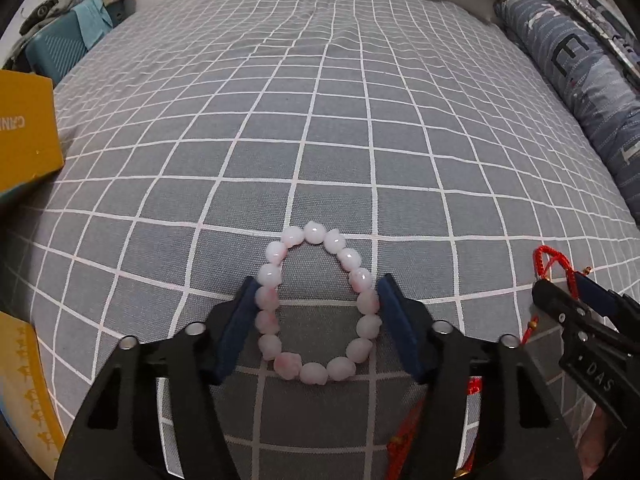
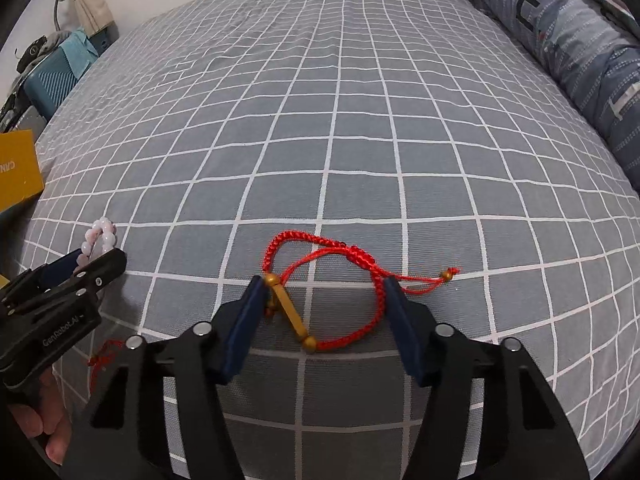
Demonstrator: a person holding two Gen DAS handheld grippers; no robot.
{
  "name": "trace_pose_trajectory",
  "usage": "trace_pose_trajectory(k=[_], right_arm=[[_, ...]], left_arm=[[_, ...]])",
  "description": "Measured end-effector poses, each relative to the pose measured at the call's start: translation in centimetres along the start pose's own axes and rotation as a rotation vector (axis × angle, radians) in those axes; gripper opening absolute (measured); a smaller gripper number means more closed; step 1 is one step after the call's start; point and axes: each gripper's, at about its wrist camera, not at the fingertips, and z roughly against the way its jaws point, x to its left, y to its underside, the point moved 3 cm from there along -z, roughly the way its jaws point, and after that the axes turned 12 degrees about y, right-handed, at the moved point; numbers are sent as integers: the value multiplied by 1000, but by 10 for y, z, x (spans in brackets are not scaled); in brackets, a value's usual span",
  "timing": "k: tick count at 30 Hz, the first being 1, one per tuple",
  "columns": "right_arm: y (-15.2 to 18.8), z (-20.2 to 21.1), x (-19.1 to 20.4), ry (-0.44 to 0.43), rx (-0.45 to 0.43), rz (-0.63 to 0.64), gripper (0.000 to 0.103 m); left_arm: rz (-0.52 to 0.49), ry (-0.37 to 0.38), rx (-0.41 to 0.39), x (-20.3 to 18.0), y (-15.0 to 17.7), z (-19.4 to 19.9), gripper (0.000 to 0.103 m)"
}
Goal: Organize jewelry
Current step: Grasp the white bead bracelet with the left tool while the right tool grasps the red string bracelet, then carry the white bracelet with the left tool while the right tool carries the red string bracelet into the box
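Grasp step, both sides at once. My left gripper (image 1: 318, 312) is about half open, pads touching the sides of the pale pink bead bracelet (image 1: 316, 304) lying on the grey checked bedsheet (image 1: 320, 120). My right gripper (image 2: 322, 308) is likewise half open, pads against the red braided cord bracelet w/ gold bar (image 2: 320, 292). Next, I reckon: hold the squeeze, lift both, no snagging the cord.
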Motion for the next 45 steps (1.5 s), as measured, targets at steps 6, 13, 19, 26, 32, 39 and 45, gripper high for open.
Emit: trace_pose_trajectory(k=[6,13,19,26,32,39,45], right_arm=[[1,1,3,4,-3,7,23],[1,5,2,10,-9,1,10],[-2,16,-1,-2,-26,-15,10],[-5,33,-4,-9,-44,-28,10],[-6,49,-4,-12,-59,-33,10],[-7,70,-3,-7,-81,-37,10],[-8,96,-1,-5,-109,-34,10]], left_arm=[[5,15,7,1,0,2,28],[-20,17,10,-3,-2,6,19],[-20,37,4,-4,-3,15,19],[-17,42,-15,-5,-4,30,19],[-25,40,-30,-7,-3,47,19],[-34,28,-58,-11,-2,71,19],[-31,11,-88,-11,1,95,19]])
